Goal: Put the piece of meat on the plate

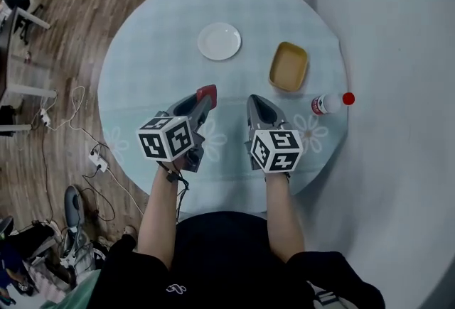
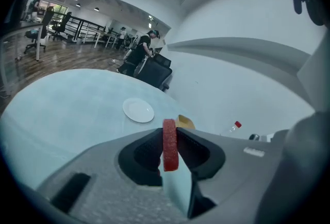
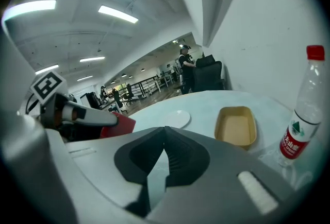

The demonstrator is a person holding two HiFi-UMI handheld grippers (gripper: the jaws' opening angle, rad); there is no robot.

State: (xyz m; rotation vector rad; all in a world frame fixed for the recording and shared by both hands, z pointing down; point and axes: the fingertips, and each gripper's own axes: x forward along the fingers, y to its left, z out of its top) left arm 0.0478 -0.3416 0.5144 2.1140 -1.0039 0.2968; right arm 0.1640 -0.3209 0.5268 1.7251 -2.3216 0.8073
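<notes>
A red slab of meat (image 2: pixel 169 144) stands on edge between the jaws of my left gripper (image 1: pixel 205 96), which is shut on it. In the head view the meat (image 1: pixel 206 92) shows at that gripper's tip, above the pale blue round table (image 1: pixel 142 66). The small white plate (image 1: pixel 219 40) lies farther back, near the table's middle, and shows beyond the meat as the plate (image 2: pixel 138 110) in the left gripper view. My right gripper (image 1: pixel 257 103) hovers beside the left one, jaws shut with nothing between them. In its own view the right gripper (image 3: pixel 165 153) points toward the plate (image 3: pixel 175 118).
A tan rectangular tray (image 1: pixel 288 66) sits right of the plate. A clear bottle with a red cap (image 1: pixel 331 101) lies at the table's right edge and appears as the bottle (image 3: pixel 302 115) in the right gripper view. Cables and a power strip (image 1: pixel 97 156) lie on the wooden floor at left.
</notes>
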